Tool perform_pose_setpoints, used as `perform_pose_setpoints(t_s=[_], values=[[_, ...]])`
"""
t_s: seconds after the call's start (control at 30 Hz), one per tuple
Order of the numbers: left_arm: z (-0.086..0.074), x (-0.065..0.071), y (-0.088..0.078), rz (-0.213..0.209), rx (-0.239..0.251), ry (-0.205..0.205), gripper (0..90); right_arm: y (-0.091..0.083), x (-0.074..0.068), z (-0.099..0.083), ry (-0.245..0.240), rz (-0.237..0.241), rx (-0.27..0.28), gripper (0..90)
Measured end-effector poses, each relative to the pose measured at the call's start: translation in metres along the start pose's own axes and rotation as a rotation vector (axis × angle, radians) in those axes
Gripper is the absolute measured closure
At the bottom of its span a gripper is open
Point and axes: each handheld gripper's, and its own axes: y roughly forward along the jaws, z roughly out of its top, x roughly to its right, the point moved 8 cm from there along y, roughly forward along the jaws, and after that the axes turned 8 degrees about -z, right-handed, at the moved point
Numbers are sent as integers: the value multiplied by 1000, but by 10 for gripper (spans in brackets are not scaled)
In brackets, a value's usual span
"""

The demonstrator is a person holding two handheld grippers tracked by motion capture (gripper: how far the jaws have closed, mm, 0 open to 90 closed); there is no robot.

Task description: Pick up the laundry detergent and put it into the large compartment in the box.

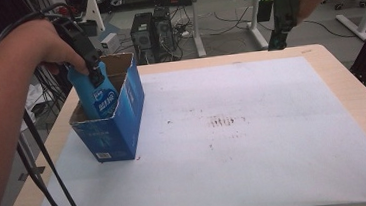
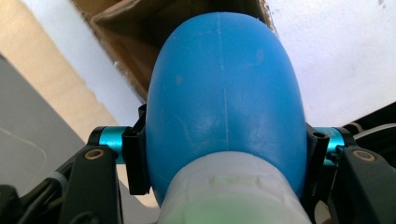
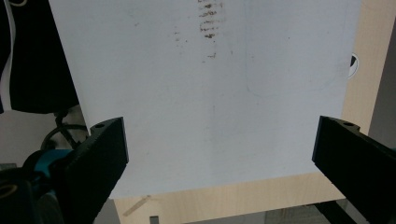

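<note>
One blue bottle clenched in left claw, half inside blue box, right claw released.

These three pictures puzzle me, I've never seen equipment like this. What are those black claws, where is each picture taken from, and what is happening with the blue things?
No robot is at work here: a person holds a two-jawed hand tool, called a gripper, in each hand. The wide picture comes from a fixed camera above the table. The other two come from small cameras riding on the grippers, looking along their black jaws.

The left gripper is clamped on a blue bottle, whose lower part is inside an open blue cardboard box. In the left gripper view the bottle sits between the jaws, with the box's brown inside beyond it.

The right gripper holds nothing, its jaws standing wide apart above the white mat. The mat has a few brown smudges and covers a wooden table.
</note>
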Motion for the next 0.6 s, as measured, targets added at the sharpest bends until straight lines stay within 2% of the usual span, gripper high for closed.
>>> perform_pose_setpoints(t_s=[0.07, 0.23, 0.27, 0.33, 0.6], values=[[-1, -2, 7, 8, -10, -6, 378, 0, 0, -1, 6, 1, -8, 25], [-1, -5, 18, 15, -26, 26, 378, 0, 0, -2, 8, 0, -8, 25], [-1, -4, 26, 13, -41, 65, 378, 0, 1, -2, 4, 0, -4, 25], [-1, -3, 31, 12, -51, 99, 378, 0, 0, -3, 5, 1, -5, 25], [-2, -4, 49, 36, -77, 209, 378, 3, 2, -2, -3, 0, -4, 26]])
